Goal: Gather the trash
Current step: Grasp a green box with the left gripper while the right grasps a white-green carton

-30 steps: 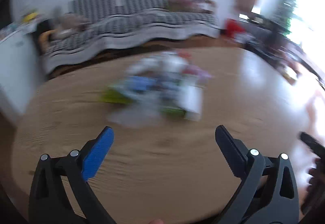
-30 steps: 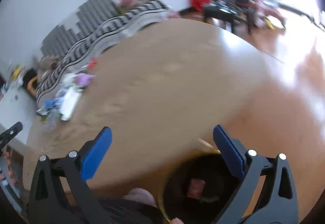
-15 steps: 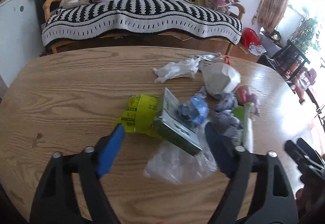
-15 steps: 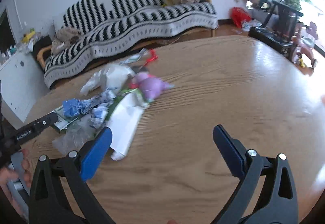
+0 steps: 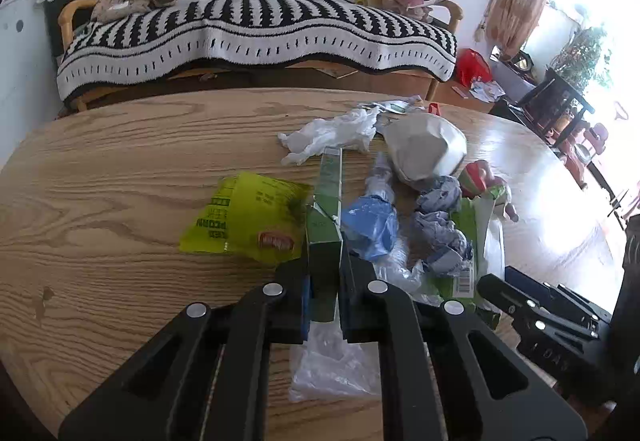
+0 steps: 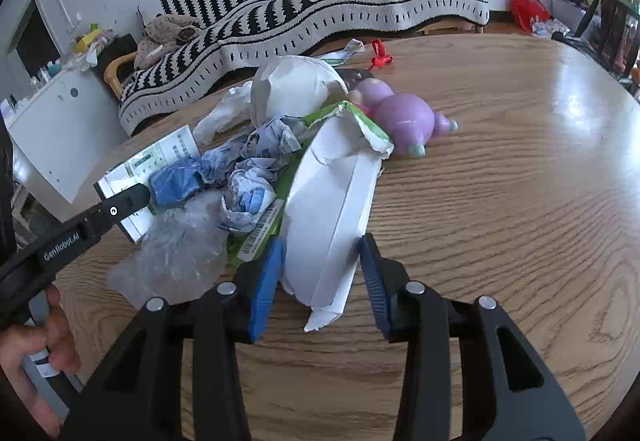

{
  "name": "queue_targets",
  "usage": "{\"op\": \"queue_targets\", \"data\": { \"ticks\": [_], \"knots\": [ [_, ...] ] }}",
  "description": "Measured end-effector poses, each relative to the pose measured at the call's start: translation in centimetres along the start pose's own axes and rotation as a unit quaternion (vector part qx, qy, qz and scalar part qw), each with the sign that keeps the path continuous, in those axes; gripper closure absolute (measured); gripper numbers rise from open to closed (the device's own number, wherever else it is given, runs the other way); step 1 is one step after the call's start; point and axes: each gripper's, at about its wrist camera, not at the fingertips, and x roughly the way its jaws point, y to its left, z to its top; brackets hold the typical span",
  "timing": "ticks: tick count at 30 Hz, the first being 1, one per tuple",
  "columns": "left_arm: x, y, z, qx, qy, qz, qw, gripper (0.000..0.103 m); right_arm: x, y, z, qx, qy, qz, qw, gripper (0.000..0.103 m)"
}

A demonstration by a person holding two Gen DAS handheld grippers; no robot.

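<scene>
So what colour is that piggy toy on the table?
The piggy toy is light purple with pale teal feet, clearest in the right wrist view.

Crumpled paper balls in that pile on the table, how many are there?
2 that I can tell: one paper ball lies beside the white bowl, the other paper ball lies nearer, against the clear plastic bag. More may be buried underneath.

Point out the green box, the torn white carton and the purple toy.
green box (image 5: 323, 237): left wrist view, on its near end face.
torn white carton (image 6: 326, 209): right wrist view, on its white inner panel.
purple toy (image 6: 404, 117): right wrist view, on its rounded body.
</scene>
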Motion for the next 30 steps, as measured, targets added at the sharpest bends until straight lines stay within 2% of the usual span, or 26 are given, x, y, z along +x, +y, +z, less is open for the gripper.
{"op": "queue_targets", "data": {
  "ticks": [2,7,13,21,26,30],
  "knots": [
    [-0.4,-0.1,-0.2,-0.001,-0.003,-0.008,1.0,0.094,-0.2,-0.7,-0.2,0.018,0.0,0.011,1.0,0.069],
    [-1.7,0.3,-0.3,-0.01,-0.018,-0.015,0.9997,0.094,-1.8,-0.7,-0.4,0.022,-0.02,0.016,0.999,0.072],
    [-3.3,1.0,-0.4,-0.015,-0.038,-0.003,0.9992,0.094,-3.8,-1.3,-0.1,0.012,-0.049,-0.004,0.999,0.073],
    [-3.8,1.3,-0.7,-0.015,-0.033,-0.002,0.9994,0.094,-4.6,-2.2,0.0,0.026,-0.065,-0.025,0.997,0.073],
    [-4.0,1.3,-0.8,-0.014,-0.033,-0.003,0.9994,0.094,-6.1,-1.9,0.2,0.022,-0.103,-0.038,0.994,0.073],
    [-4.1,1.3,-0.8,-0.013,-0.033,-0.004,0.9994,0.094,-6.5,-2.0,0.1,0.02,-0.115,-0.047,0.992,0.073]
  ]
}}
